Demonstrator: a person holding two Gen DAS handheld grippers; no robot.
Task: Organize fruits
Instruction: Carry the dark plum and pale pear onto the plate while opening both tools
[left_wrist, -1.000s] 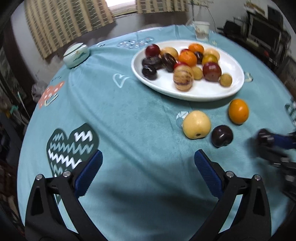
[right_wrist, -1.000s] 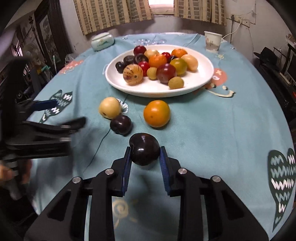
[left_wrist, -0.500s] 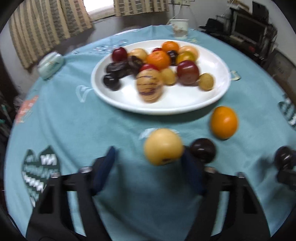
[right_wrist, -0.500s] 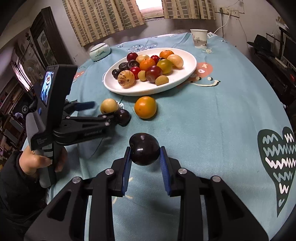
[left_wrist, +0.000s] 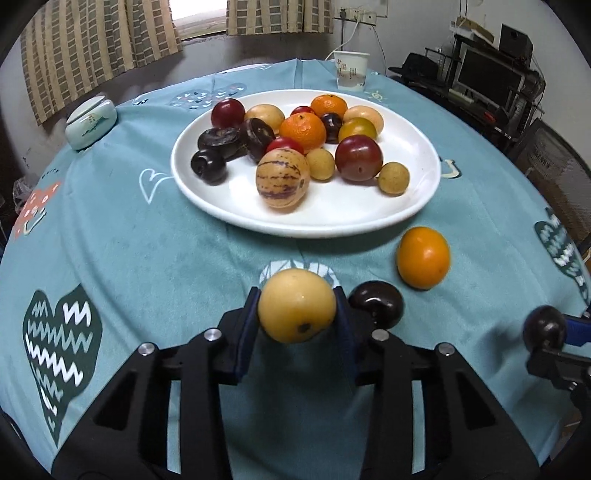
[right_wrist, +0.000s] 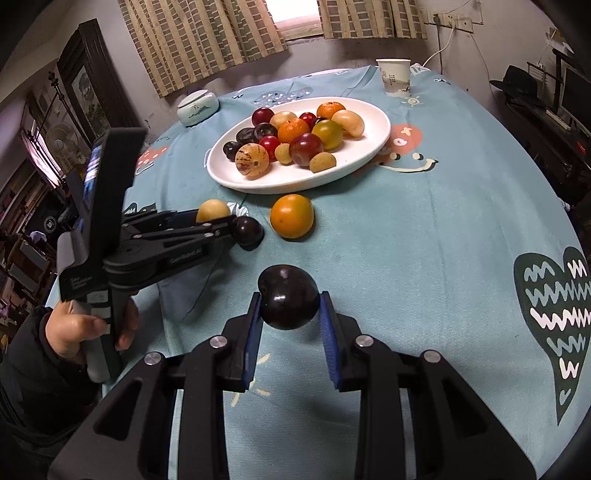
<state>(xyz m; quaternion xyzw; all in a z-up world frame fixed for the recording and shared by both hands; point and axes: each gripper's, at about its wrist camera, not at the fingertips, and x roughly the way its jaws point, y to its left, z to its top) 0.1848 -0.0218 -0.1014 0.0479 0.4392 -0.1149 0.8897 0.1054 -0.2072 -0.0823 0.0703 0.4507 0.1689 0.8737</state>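
Note:
My left gripper is shut on a pale yellow round fruit, low over the teal cloth. A dark plum lies just right of it, and an orange fruit lies farther right. My right gripper is shut on a dark plum, held above the cloth; it also shows at the right edge of the left wrist view. A white plate with several mixed fruits stands beyond. In the right wrist view the left gripper holds the yellow fruit.
A paper cup stands behind the plate. A small lidded ceramic jar sits at the back left. The round table has a teal cloth. Furniture and a monitor stand right of the table.
My left gripper moved forward and right to the yellow fruit and shut on it. My right gripper lifted higher and kept hold of its dark plum.

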